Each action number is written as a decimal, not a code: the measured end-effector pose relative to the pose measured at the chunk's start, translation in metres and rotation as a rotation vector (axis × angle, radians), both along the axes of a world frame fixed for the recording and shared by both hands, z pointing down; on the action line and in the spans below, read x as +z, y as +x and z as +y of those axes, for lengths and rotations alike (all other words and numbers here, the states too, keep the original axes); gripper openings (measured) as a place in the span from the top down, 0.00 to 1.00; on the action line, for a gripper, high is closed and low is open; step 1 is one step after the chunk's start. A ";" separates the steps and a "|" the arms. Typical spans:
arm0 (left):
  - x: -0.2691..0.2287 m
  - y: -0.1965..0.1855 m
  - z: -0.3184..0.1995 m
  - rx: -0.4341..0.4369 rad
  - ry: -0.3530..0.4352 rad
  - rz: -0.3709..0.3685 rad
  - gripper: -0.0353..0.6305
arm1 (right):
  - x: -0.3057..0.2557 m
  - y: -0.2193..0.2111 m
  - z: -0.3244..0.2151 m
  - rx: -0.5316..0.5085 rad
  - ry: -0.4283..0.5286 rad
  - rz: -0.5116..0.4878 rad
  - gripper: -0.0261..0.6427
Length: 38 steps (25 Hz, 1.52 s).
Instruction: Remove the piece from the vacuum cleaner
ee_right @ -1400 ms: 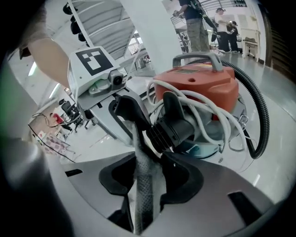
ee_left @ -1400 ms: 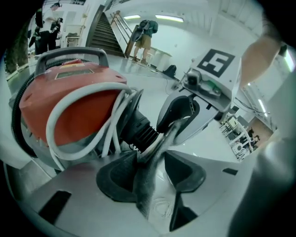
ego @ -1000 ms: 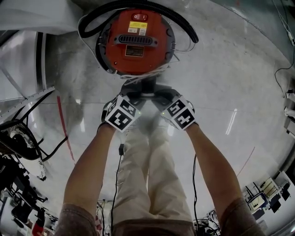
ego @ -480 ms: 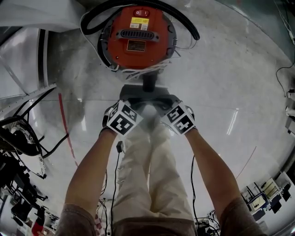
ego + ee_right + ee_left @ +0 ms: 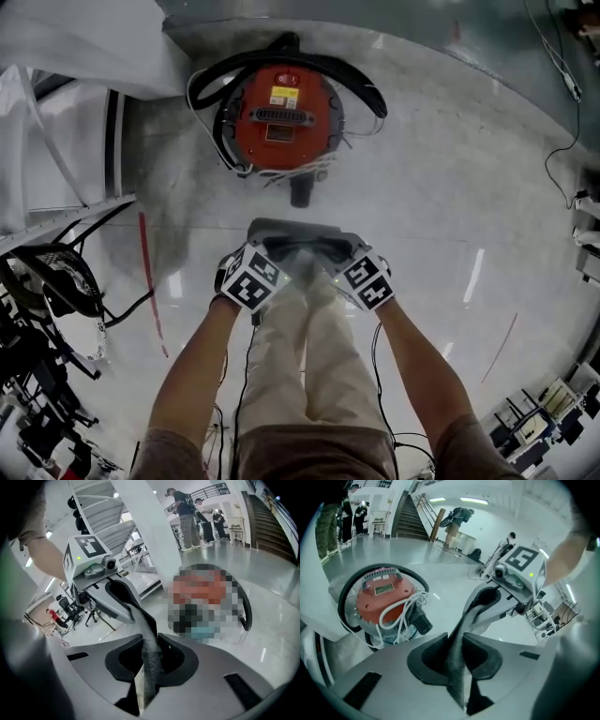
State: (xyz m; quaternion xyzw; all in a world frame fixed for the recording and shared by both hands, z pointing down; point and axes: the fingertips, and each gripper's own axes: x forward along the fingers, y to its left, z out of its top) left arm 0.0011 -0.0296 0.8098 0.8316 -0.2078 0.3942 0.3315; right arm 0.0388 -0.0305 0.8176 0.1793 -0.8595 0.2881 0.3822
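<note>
A red round vacuum cleaner (image 5: 281, 112) stands on the floor ahead, with a short black spout (image 5: 300, 192) facing me. A flat grey piece (image 5: 295, 232) hangs clear of that spout, held between both grippers. My left gripper (image 5: 278, 251) is shut on its thin, dotted left edge (image 5: 457, 660). My right gripper (image 5: 330, 251) is shut on the opposite edge (image 5: 150, 660). Each gripper view shows the other gripper across the piece: the right gripper (image 5: 487, 599) and the left gripper (image 5: 119, 590). The vacuum cleaner (image 5: 384, 597) lies beyond the piece in the left gripper view.
A black hose (image 5: 361, 80) and a white cord (image 5: 291, 171) loop around the vacuum. White sheeting (image 5: 75, 47) lies at the upper left, with black frames and gear (image 5: 52, 281) at the left. Cables (image 5: 562, 141) trail at the right. People (image 5: 187, 517) stand far off.
The grey piece has come off the vacuum's black spout. Both grippers have drawn back toward me with it, and a gap of bare floor now separates the two.
</note>
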 end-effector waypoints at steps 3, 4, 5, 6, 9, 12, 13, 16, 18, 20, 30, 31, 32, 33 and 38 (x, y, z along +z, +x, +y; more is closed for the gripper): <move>-0.047 -0.002 -0.022 -0.005 0.077 0.001 0.84 | -0.044 0.000 -0.022 0.019 0.052 -0.026 0.88; -0.065 -0.003 -0.026 -0.012 0.095 0.004 0.84 | -0.062 -0.001 -0.026 0.031 0.062 -0.035 0.88; -0.083 -0.004 -0.028 -0.020 0.108 0.007 0.84 | -0.081 -0.003 -0.030 0.043 0.070 -0.047 0.88; -0.102 -0.006 -0.031 -0.029 0.119 0.011 0.84 | -0.102 -0.005 -0.032 0.056 0.082 -0.061 0.88; -0.165 -0.011 -0.041 -0.054 0.160 0.025 0.84 | -0.165 -0.008 -0.044 0.080 0.136 -0.091 0.88; -0.229 -0.013 -0.052 -0.065 0.201 0.052 0.84 | -0.226 -0.009 -0.056 0.082 0.190 -0.109 0.87; -0.248 -0.013 -0.053 -0.065 0.213 0.062 0.84 | -0.246 -0.009 -0.057 0.079 0.206 -0.114 0.87; -0.299 -0.011 -0.053 -0.069 0.243 0.093 0.84 | -0.300 -0.007 -0.058 0.058 0.261 -0.133 0.87; -0.329 -0.010 -0.054 -0.083 0.266 0.118 0.84 | -0.332 -0.007 -0.060 0.059 0.289 -0.154 0.87; -0.356 -0.009 -0.055 -0.088 0.292 0.140 0.83 | -0.359 -0.005 -0.061 0.076 0.316 -0.180 0.86; -0.473 -0.012 -0.053 -0.153 0.519 0.238 0.82 | -0.481 -0.003 -0.058 0.211 0.499 -0.298 0.84; -0.479 -0.012 -0.051 -0.163 0.540 0.253 0.82 | -0.487 -0.003 -0.057 0.218 0.519 -0.307 0.84; -0.483 -0.012 -0.049 -0.171 0.555 0.269 0.82 | -0.492 -0.002 -0.055 0.222 0.538 -0.316 0.84; -0.485 -0.012 -0.047 -0.180 0.564 0.287 0.82 | -0.496 -0.002 -0.053 0.223 0.557 -0.324 0.83; -0.489 -0.012 -0.045 -0.228 0.620 0.339 0.82 | -0.501 -0.001 -0.054 0.219 0.630 -0.350 0.83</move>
